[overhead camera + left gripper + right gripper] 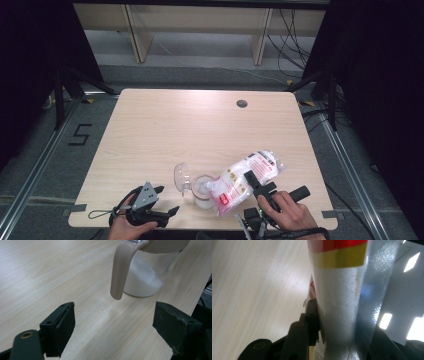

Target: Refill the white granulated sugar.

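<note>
Tongs on the right [251, 181] clamp a crinkly plastic bag [248, 178] tilted over a clear jug [202, 191]; left tongs [166, 200] gape, empty, above the woodgrain surface [200, 130].

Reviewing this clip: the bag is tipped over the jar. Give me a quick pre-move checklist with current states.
1. Right claw shut on the bag: ok; in the right gripper view a jaw presses the plastic.
2. Bag's lower corner over the jar mouth: ok in the high view, though the exact opening is too small to confirm.
3. Jar lid swung open, clear of the mouth: ok.
4. Jar upright on the table: ok; white grains already inside.
5. Left claw steadying the jar: not ok; jaws open, apart from it.
6. Spillage around the jar: cannot tell.
</note>
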A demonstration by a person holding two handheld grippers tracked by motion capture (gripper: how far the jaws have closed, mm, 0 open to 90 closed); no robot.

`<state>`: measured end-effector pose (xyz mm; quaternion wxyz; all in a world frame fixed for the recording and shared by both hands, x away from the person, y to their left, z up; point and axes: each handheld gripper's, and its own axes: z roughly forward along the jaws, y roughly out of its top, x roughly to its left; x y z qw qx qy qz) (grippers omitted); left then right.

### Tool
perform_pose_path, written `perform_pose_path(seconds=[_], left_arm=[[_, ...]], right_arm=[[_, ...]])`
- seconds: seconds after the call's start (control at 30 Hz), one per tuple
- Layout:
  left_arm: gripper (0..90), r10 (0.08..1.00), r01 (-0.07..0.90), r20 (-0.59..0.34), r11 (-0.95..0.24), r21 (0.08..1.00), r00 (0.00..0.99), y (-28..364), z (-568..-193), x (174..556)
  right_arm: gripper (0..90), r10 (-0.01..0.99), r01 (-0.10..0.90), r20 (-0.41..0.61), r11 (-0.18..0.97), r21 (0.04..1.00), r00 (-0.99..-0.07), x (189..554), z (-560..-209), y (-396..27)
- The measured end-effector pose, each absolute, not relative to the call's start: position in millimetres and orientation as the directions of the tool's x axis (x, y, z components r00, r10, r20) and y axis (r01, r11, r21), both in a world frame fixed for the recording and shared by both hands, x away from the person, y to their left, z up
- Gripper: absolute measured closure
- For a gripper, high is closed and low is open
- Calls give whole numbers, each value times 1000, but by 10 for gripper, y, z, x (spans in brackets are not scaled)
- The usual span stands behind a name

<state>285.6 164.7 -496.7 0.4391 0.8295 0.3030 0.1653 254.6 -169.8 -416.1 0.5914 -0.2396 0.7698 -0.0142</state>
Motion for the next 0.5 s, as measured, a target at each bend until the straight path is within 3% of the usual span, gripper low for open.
perform_pose_path(seconds=[0.23,0.5], left_arm=[[177,653,365,-8,-413,835,757,1635,-4972,2851],[177,658,376,-17,-409,831,753,1633,-4976,2845]], right_arm=[[720,-346,-341,-915,902,-263,-209,2548,-4195,-1714],[723,-368,-362,-906,890,-277,-212,2622,-4172,-1702]])
